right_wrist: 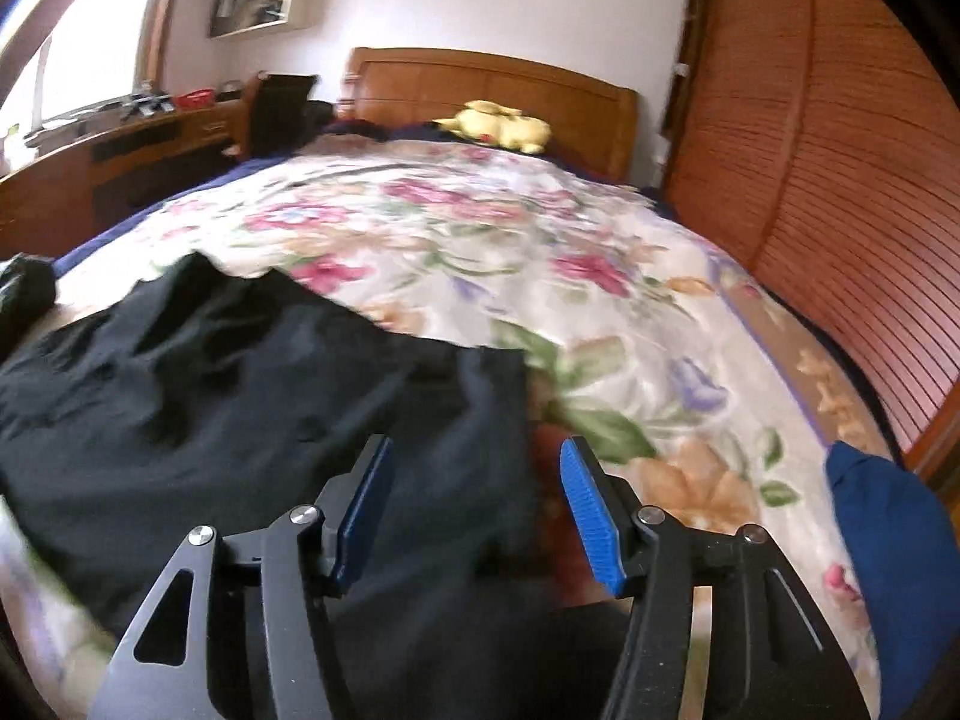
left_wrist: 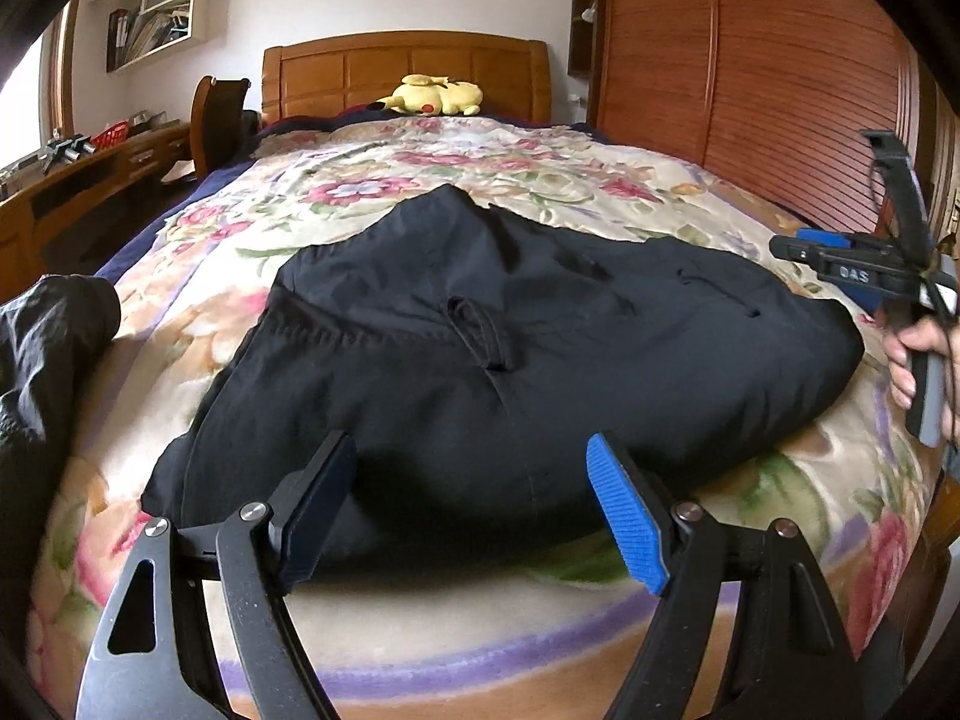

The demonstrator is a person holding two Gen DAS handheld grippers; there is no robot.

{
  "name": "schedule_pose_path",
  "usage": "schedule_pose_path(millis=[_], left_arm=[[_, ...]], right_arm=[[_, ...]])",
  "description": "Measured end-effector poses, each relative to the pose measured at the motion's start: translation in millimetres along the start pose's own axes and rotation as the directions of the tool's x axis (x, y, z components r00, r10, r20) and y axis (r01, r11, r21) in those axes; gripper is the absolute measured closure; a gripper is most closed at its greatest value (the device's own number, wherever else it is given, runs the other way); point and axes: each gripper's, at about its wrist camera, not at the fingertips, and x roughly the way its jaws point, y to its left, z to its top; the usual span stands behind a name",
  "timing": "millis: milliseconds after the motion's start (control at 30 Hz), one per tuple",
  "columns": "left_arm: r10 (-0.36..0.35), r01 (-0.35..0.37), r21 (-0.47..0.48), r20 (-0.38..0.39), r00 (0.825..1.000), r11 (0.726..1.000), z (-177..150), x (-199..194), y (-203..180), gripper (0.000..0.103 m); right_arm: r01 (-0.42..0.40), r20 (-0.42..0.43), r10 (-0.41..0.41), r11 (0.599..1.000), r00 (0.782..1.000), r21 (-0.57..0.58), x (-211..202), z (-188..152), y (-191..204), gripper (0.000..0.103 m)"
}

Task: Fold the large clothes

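A black garment [left_wrist: 480, 330] lies partly folded on the floral quilt [left_wrist: 420, 180], a cord loop showing on its top layer. My left gripper [left_wrist: 471, 450] hovers open over the garment's near edge, with nothing pinched between its blue pads. In the left wrist view the right gripper [left_wrist: 792, 249] is at the far right beside the garment's right end, held by a hand [left_wrist: 906, 360]. In the right wrist view the right gripper [right_wrist: 475, 450] stands open above the garment's [right_wrist: 240, 390] right edge, its pads apart and not pressing on cloth.
Another dark garment [left_wrist: 42, 348] lies bunched at the bed's left edge. A yellow plush toy [left_wrist: 435, 96] rests by the wooden headboard [left_wrist: 408, 66]. A wardrobe [left_wrist: 750, 60] runs along the right, a desk [left_wrist: 90, 180] along the left. A blue cloth [right_wrist: 888, 570] sits at the near right.
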Motion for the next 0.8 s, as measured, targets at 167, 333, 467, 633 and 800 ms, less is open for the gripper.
schedule_pose_path(millis=[167, 333, 467, 633, 800], left_arm=[[0.007, -0.007, 0.004, -0.008, 1.0, 1.0, -2, 2, 0, 0.023], [0.008, -0.008, 0.005, -0.011, 1.0, 1.0, -2, 2, -1, 0.023], [0.009, -0.009, 0.006, -0.011, 1.0, 1.0, -2, 2, -1, 0.023], [0.009, -0.008, 0.013, -0.016, 1.0, 1.0, -3, 3, -1, 0.023], [0.011, -0.011, 0.019, -0.017, 1.0, 1.0, -5, 3, -2, 0.023]], right_arm=[[-0.14, -0.015, 0.139, 0.989, 0.99, -0.051, -16, -11, 45, 0.043], [-0.26, -0.036, 0.257, 0.962, 0.966, -0.086, -25, -25, 82, 0.043], [-0.311, -0.049, 0.308, 0.944, 0.95, -0.109, -32, -32, 97, 0.043], [-0.323, -0.097, 0.312, 0.937, 0.945, -0.134, -13, -47, 104, 0.043], [-0.321, -0.138, 0.302, 0.936, 0.943, -0.145, 4, -51, 111, 0.043]])
